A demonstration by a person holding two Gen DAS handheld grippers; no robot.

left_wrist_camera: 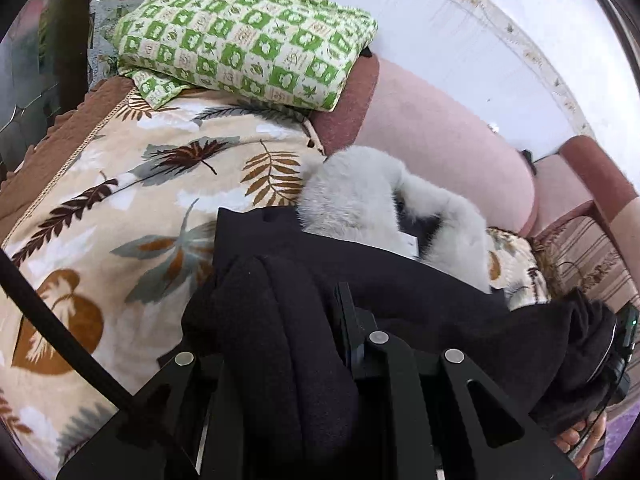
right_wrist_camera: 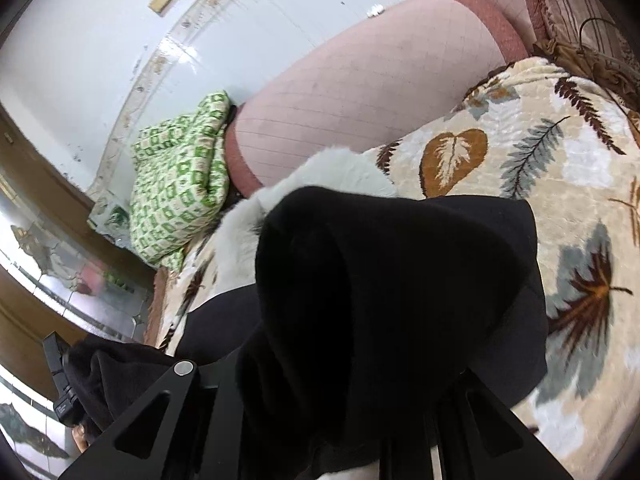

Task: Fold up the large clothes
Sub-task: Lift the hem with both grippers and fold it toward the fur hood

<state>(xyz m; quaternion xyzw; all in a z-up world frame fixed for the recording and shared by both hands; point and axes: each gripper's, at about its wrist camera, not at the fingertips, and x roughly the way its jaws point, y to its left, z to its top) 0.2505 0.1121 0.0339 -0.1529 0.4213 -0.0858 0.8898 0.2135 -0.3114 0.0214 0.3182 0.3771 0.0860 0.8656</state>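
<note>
One black coat point(left_wrist_camera: 400, 276) with one white fur collar point(left_wrist_camera: 360, 196) lies on a bed, on top of one leaf-print blanket point(left_wrist_camera: 120, 184). One green-and-white checked pillow point(left_wrist_camera: 248, 28) sits at the head end, against one pink padded headboard point(left_wrist_camera: 448, 140) with dark red trim. White wall point(left_wrist_camera: 460, 20) behind it. At far right of the left view, a striped cushion point(left_wrist_camera: 588, 256) lies beside the blanket.

Two grippers, one per hand. Left gripper point(left_wrist_camera: 288, 320): jaws nearly together, clamped on a thick fold of the black coat that bunches up between the fingers and spills over them. Fingertips mostly buried in fabric. Right gripper point(right_wrist_camera: 344, 344): same, jaws nearly together, pinching a heavy bunch of the coat that drapes forward and hides the tips entirely.

Coat position: the gripped black cloth is raised off the blanket near both cameras; the rest of the coat lies flat toward the headboard, collar end farthest away, collar touching the blanket just short of the headboard. In the right view the collar point(right_wrist_camera: 320, 176) peeks out behind the lifted black bunch, with the pillow point(right_wrist_camera: 180, 176) further left.

The other gripper shows at the edge of each view, wrapped in black cloth, with a bit of a hand point(left_wrist_camera: 580, 436) under it in the left view.
</note>
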